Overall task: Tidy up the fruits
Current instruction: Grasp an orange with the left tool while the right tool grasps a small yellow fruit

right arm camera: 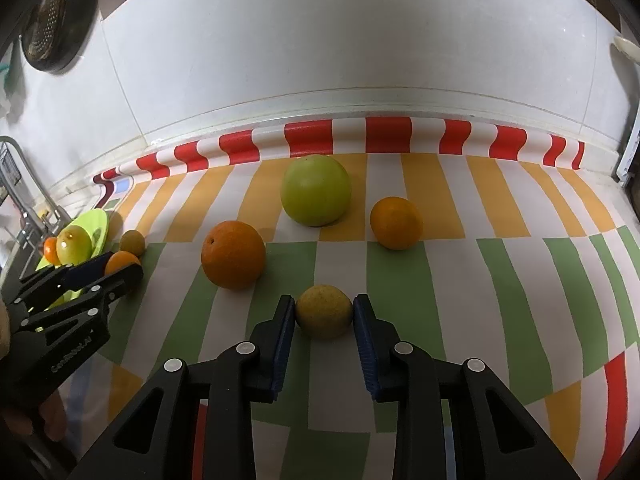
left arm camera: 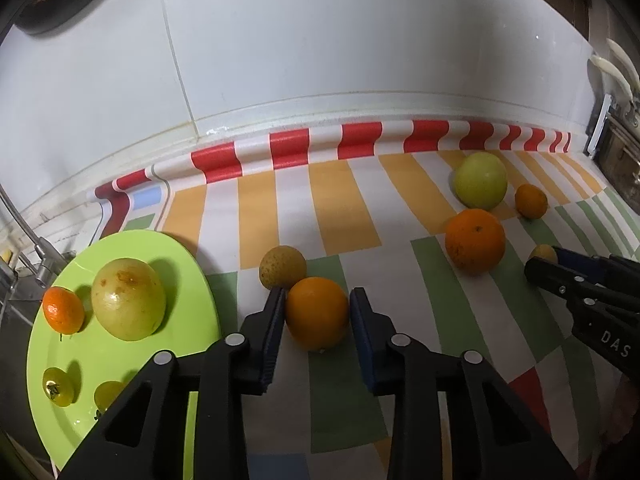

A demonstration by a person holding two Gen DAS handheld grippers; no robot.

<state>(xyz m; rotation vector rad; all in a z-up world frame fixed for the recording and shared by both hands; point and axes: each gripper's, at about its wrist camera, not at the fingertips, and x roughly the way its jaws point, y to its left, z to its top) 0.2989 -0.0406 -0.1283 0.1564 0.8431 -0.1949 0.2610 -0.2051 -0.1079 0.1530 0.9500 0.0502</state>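
My left gripper (left arm camera: 317,312) has its pads on both sides of an orange (left arm camera: 318,314) that sits on the striped cloth, right of the lime-green plate (left arm camera: 192,280). The plate holds a small mandarin (left arm camera: 63,310), a yellow-green apple (left arm camera: 128,304) and two small yellow fruits (left arm camera: 58,386). My right gripper (right arm camera: 324,316) has its pads against a small yellow-brown fruit (right arm camera: 324,312) on the cloth. A big orange (right arm camera: 233,254), a green apple (right arm camera: 316,190) and a small orange (right arm camera: 396,222) lie beyond it. Another yellow-brown fruit (left arm camera: 282,266) lies behind the left gripper.
A white tiled wall (left arm camera: 320,60) runs along the back. The striped cloth (left arm camera: 348,208) curls up against it. A metal tap (left arm camera: 40,264) and sink edge stand left of the plate. A dark pan (right arm camera: 56,20) hangs at upper left. A cabinet with handles (left arm camera: 616,76) is at right.
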